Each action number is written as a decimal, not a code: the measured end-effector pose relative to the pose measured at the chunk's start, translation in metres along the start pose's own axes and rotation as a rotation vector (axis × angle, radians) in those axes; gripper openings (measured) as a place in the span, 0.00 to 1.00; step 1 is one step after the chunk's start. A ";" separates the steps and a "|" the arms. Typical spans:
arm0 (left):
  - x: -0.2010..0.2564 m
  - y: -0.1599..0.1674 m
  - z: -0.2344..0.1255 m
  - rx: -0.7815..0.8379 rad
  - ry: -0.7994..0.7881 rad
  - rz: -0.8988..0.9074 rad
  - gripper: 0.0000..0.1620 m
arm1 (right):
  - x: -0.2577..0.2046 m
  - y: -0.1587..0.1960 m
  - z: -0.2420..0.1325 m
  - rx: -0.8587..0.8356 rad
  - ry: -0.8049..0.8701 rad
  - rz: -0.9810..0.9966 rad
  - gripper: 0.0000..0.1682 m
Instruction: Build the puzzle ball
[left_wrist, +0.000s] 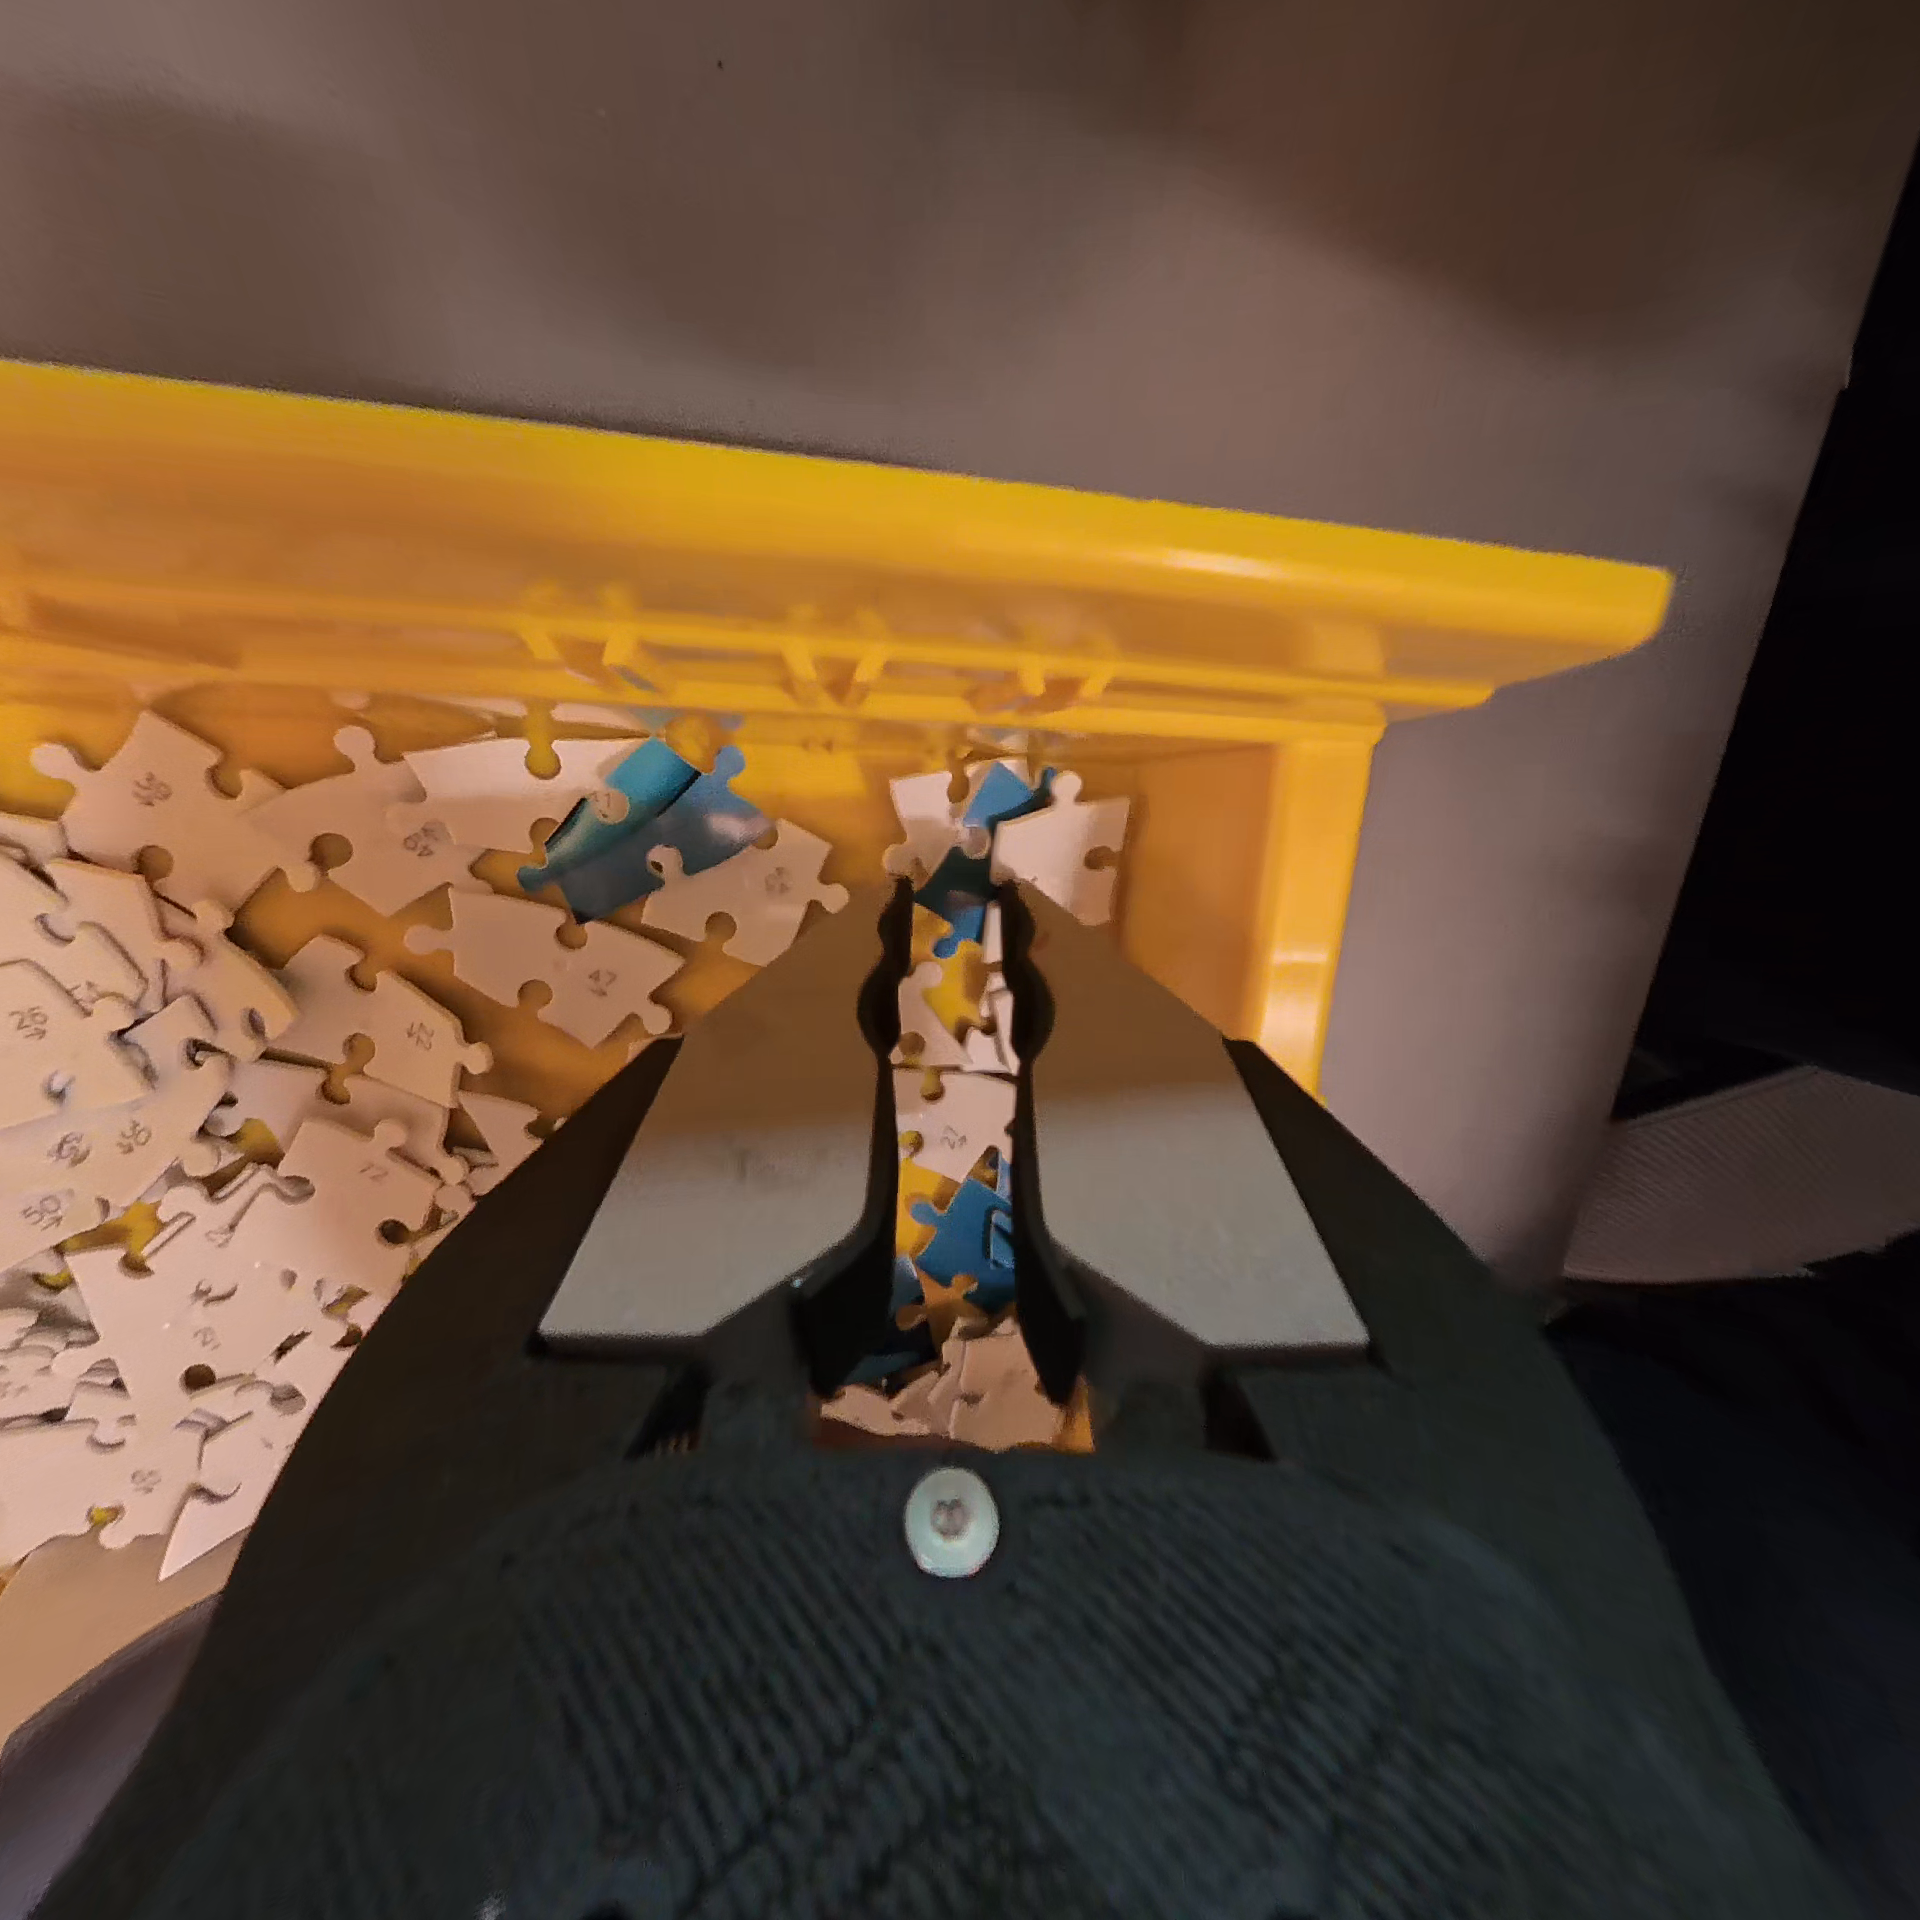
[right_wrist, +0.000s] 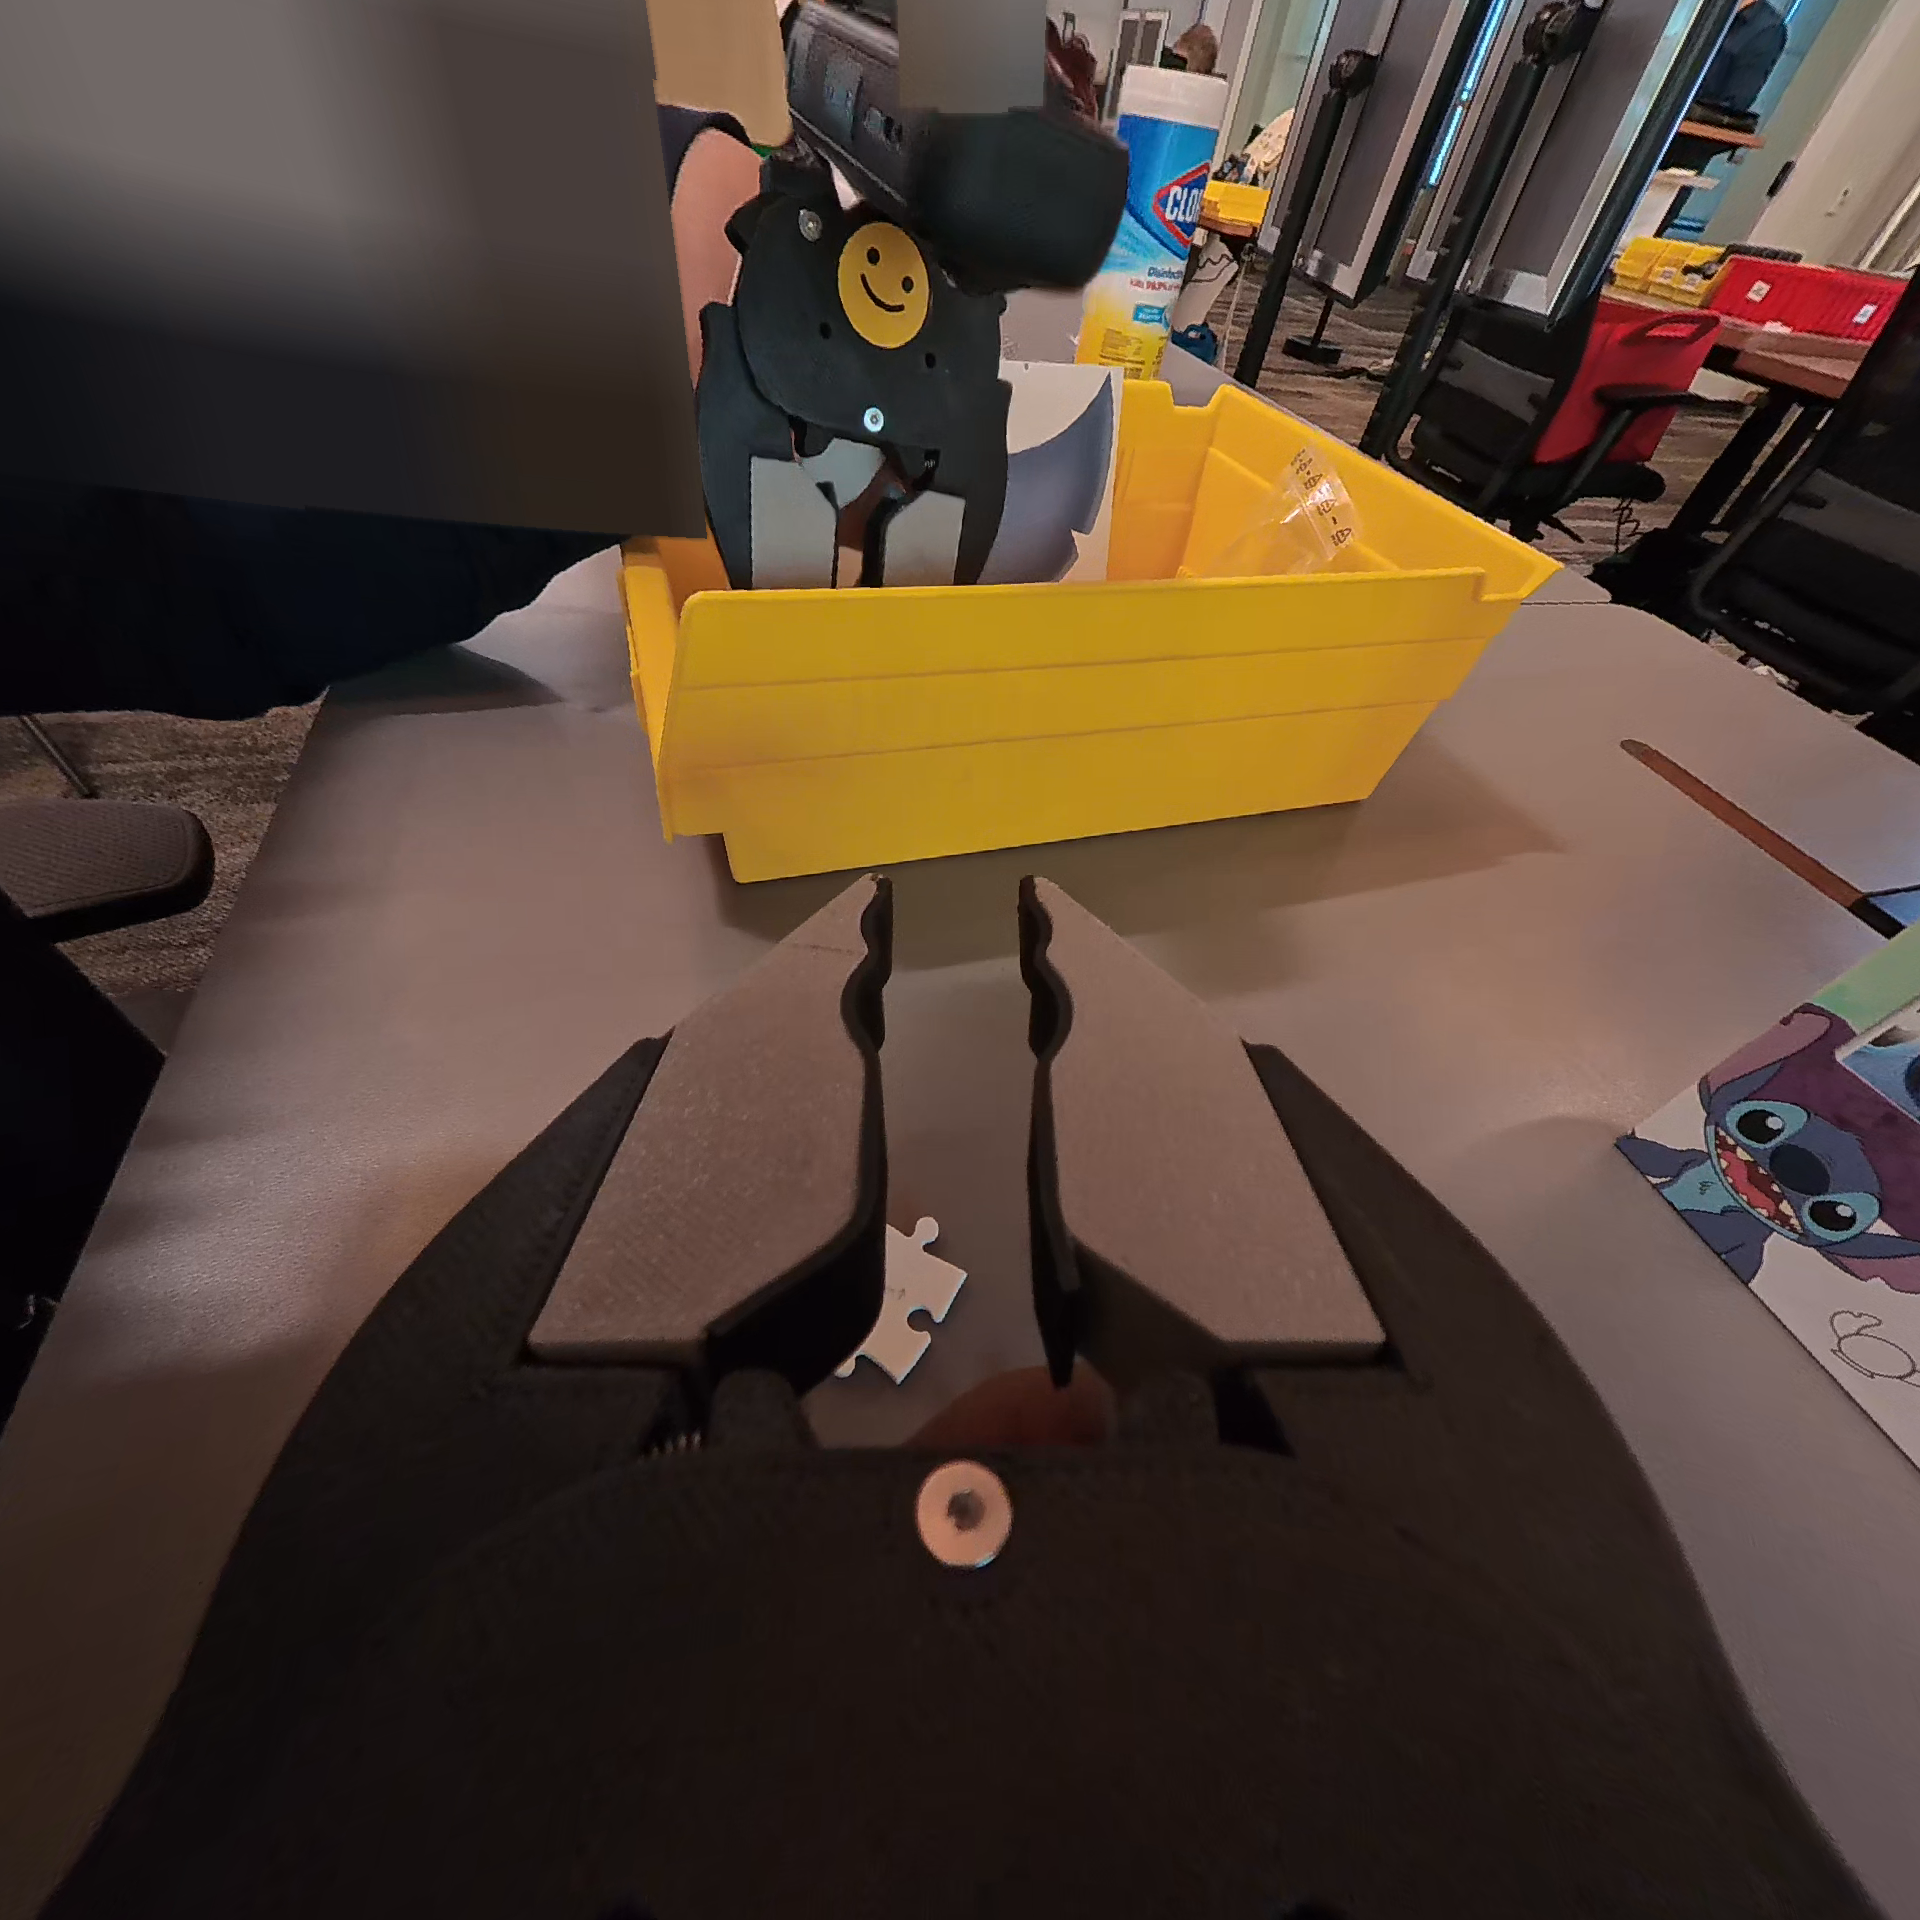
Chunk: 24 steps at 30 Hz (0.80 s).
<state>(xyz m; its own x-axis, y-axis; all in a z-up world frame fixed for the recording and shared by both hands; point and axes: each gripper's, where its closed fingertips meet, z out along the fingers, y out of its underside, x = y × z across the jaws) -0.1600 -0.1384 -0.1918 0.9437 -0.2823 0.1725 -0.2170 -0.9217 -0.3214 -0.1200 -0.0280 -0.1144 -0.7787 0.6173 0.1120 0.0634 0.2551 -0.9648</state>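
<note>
A yellow bin (left_wrist: 831, 540) holds a loose heap of white-backed puzzle pieces (left_wrist: 312, 987) with a few blue ones (left_wrist: 665, 821) among them. My left gripper (left_wrist: 956, 883) is down inside the bin near its right end, jaws a narrow gap apart, tips over a blue piece (left_wrist: 961, 904) flanked by white ones; I see no grip on any. The right wrist view shows it (right_wrist: 857, 561) reaching into the bin (right_wrist: 1039, 707). My right gripper (right_wrist: 954, 894) is open and empty above the grey table (right_wrist: 1351, 987), just short of the bin. One white piece (right_wrist: 920, 1288) lies on the table under it.
A clear plastic bag (right_wrist: 1309, 509) and a white-grey sheet (right_wrist: 1060, 457) sit in the bin. A wipes canister (right_wrist: 1153, 208) stands behind it. A cartoon-printed sheet (right_wrist: 1808, 1164) lies at the table's right edge, with a brown strip (right_wrist: 1756, 831) beyond. Chairs stand around. The grippers' ends are close to 15 cm from one another.
</note>
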 end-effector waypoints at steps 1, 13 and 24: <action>0.000 -0.001 -0.002 0.007 -0.004 0.003 0.07 | 0.000 0.000 0.000 -0.001 -0.001 0.002 0.12; 0.002 -0.007 -0.018 0.093 -0.032 0.025 0.01 | 0.000 0.002 0.002 -0.005 -0.004 0.004 0.12; 0.000 -0.002 -0.032 0.116 -0.143 0.068 0.00 | 0.000 0.001 0.001 -0.003 0.001 0.002 0.12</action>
<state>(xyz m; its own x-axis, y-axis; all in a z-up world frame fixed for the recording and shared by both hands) -0.1675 -0.1450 -0.1611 0.9555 -0.2947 0.0149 -0.2592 -0.8626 -0.4345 -0.1210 -0.0282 -0.1158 -0.7777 0.6187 0.1109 0.0668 0.2567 -0.9642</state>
